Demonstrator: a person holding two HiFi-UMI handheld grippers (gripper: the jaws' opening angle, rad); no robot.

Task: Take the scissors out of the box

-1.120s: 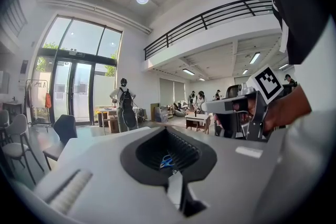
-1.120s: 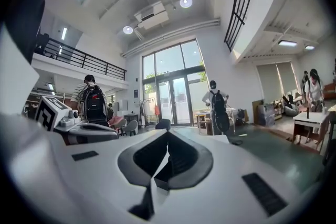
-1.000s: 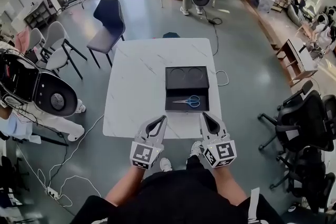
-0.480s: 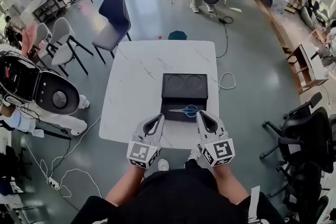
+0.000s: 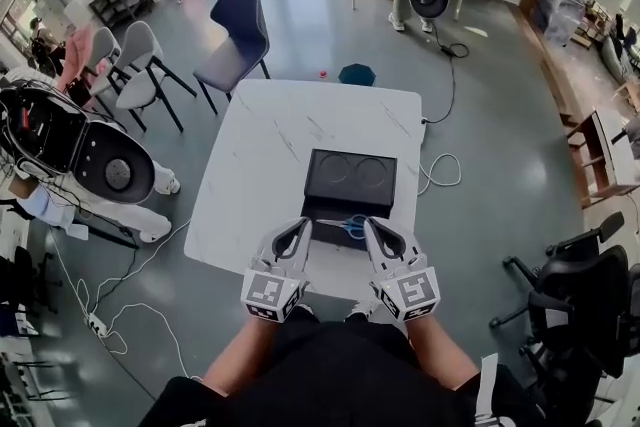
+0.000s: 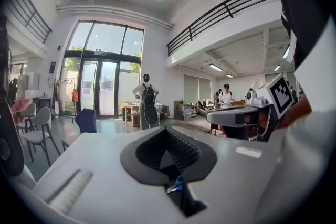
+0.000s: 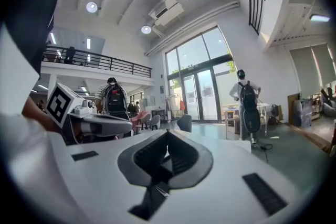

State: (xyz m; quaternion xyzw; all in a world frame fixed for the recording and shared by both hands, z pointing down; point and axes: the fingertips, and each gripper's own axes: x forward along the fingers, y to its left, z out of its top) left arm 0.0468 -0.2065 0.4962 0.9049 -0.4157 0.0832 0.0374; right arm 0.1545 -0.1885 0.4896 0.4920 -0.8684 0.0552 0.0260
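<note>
Matt black box (image 5: 350,177), glossy white table (image 5: 265,150)

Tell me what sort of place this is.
Probably a big open-plan office or lab hall: tall glass entrance doors, a mezzanine with black railing, and black swivel office chairs near a white marble-look table.

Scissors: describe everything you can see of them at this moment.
The scissors have blue, plastic-looking handles and pale metal blades that look closed and point to the head view's left. They lie flat in the near half of the open black box, on its dark lining. The left claw and right claw hover just short of them. Neither appears to touch, though the right claw's tip hides part of the handles.
</note>
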